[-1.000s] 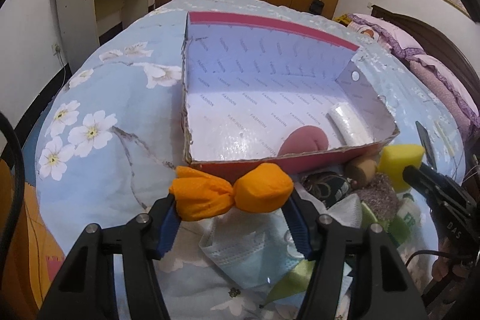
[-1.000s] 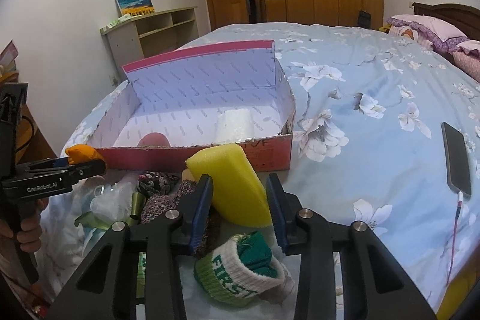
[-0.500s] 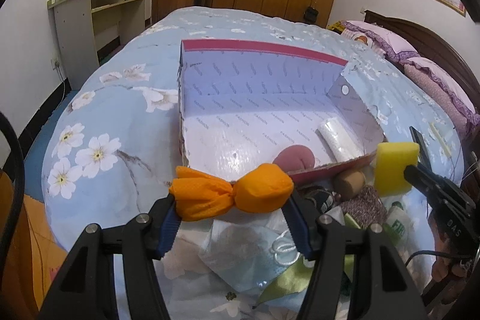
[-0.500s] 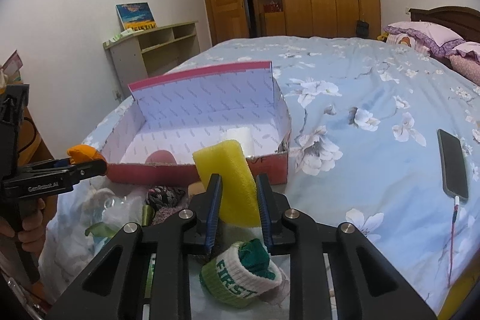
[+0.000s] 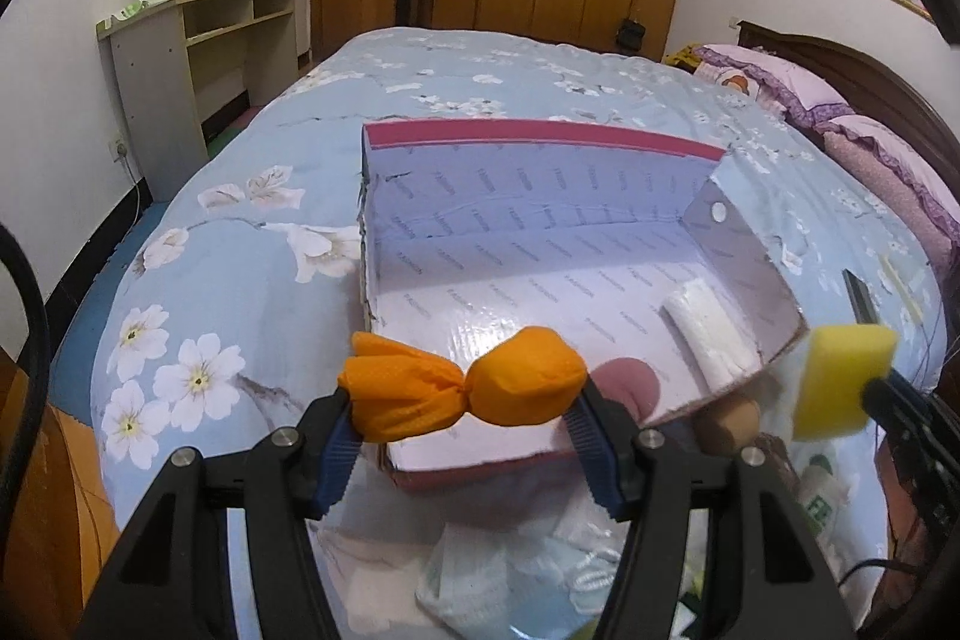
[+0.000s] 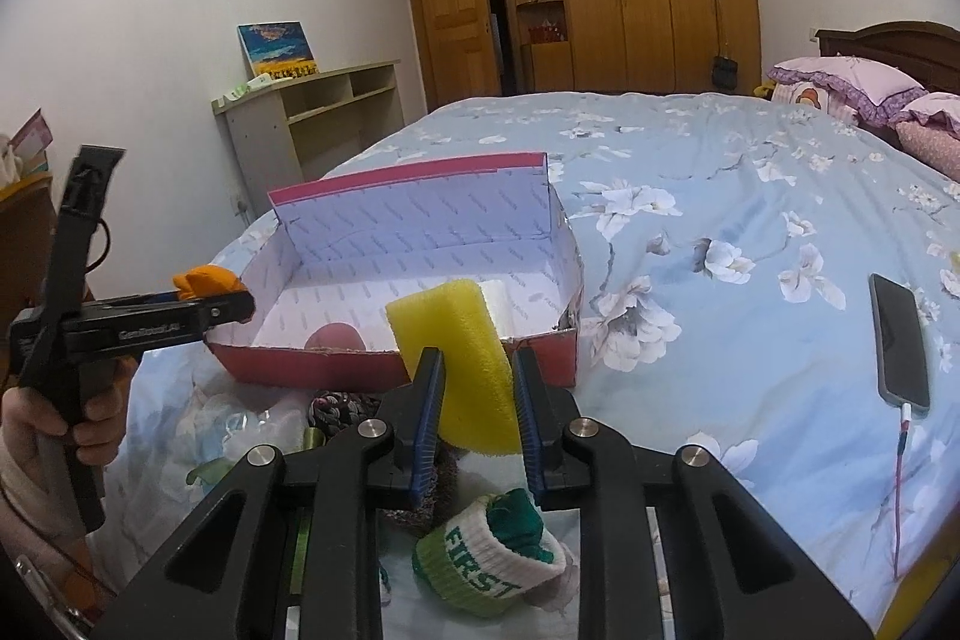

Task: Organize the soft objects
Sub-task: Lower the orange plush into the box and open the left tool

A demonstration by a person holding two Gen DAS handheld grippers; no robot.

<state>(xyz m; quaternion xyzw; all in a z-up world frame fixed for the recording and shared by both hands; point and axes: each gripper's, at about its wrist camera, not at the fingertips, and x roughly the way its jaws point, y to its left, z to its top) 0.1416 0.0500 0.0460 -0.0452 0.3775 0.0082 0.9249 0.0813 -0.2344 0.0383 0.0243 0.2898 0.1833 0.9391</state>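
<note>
- Orange knotted cloth bundle (image 5: 462, 388) clamped lengthwise between the blue pads of the left tongs (image 5: 465, 436), raised over the near left corner of the box.
- Yellow sponge (image 6: 459, 358) pinched upright in the right tongs (image 6: 477, 418), fingers narrowed on its lower half, just in front of the box's near wall.
- Pink-edged cardboard box (image 5: 540, 148) open on the bed, white patterned lining inside; holds a white roll (image 5: 708, 334) by its right wall and a pink rounded item (image 5: 627, 382) against the near wall.
- Below and between the tongs, a heap on the bedspread: green-and-white rolled sock marked "FIRST" (image 6: 492, 556), dark knit pieces (image 6: 339, 406), a pale blue face mask (image 5: 540, 568), a tan rounded item (image 5: 729, 418).
- Floral blue bedspread (image 6: 720, 172) under everything; a phone (image 6: 900, 340) on a cable well to the right of the box.
</note>
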